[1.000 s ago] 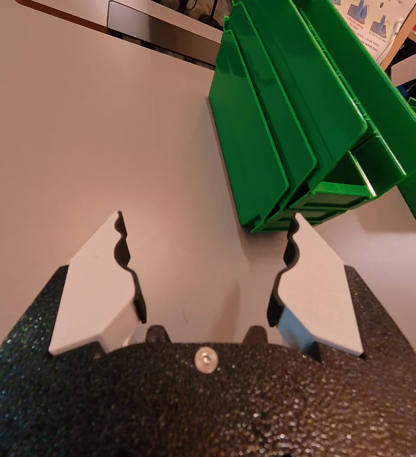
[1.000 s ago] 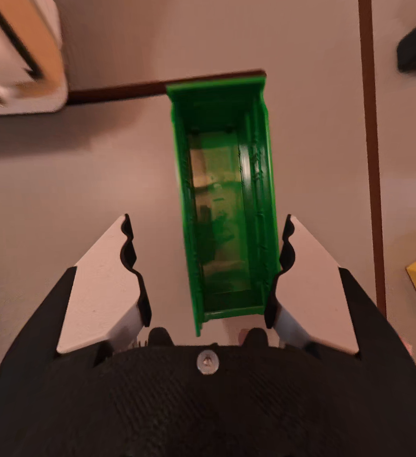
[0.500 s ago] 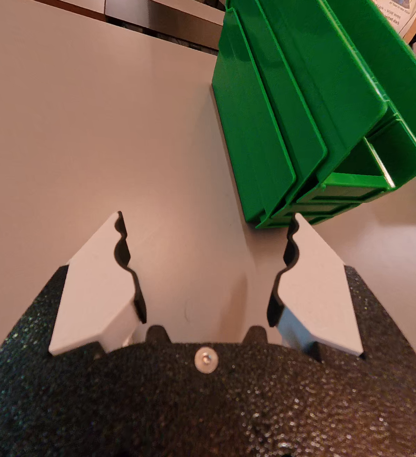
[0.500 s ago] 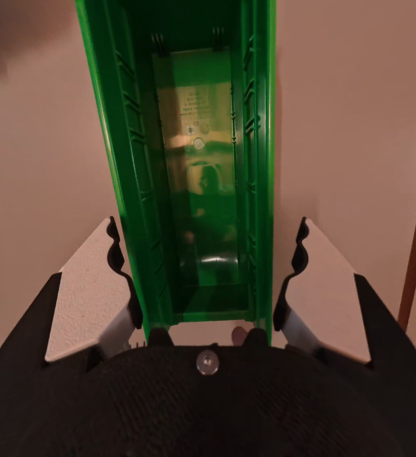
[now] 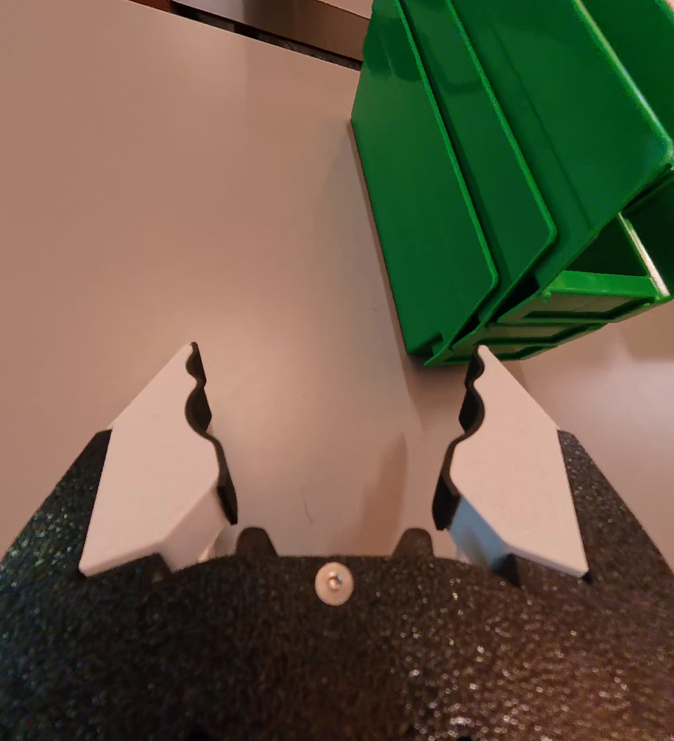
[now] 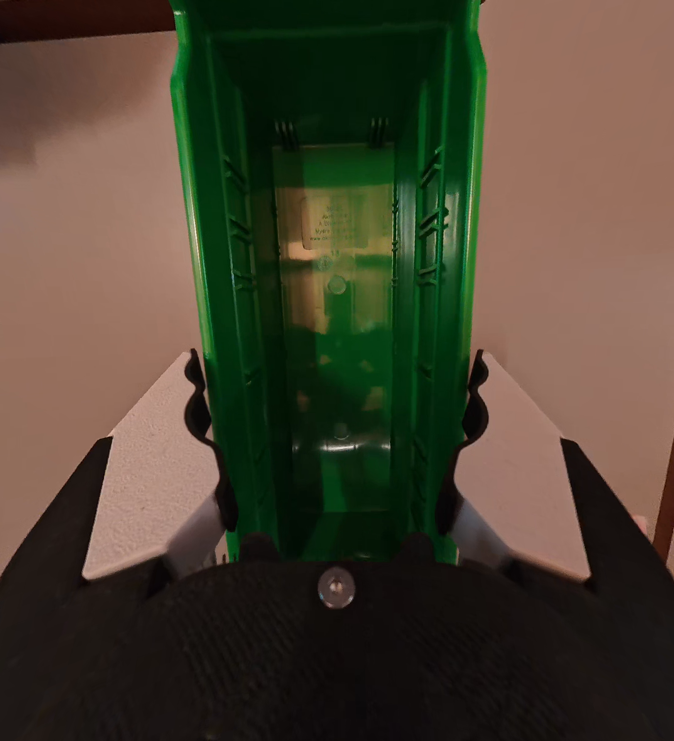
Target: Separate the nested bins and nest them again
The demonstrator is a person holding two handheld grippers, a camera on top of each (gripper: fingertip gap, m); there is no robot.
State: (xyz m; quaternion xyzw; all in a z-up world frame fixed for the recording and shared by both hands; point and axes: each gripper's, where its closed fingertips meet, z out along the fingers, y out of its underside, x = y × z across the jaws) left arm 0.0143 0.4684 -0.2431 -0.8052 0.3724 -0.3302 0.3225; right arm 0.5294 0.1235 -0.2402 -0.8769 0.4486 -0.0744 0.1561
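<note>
Tabletop (image 5: 167,200), seemingly beige, bearing bins (image 5: 487,180)

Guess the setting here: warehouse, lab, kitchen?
Probably a lab or workshop bench, though little shows. A plain beige tabletop holds a stack of nested green bins, and a single green bin sits between the right gripper fingers.

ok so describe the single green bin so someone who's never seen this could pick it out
On the beige table, look between the fingers of the right claw. The single green bin lies there lengthwise, open side up and empty. Unlike the nested green bins ahead of the left claw, it sits alone.
</note>
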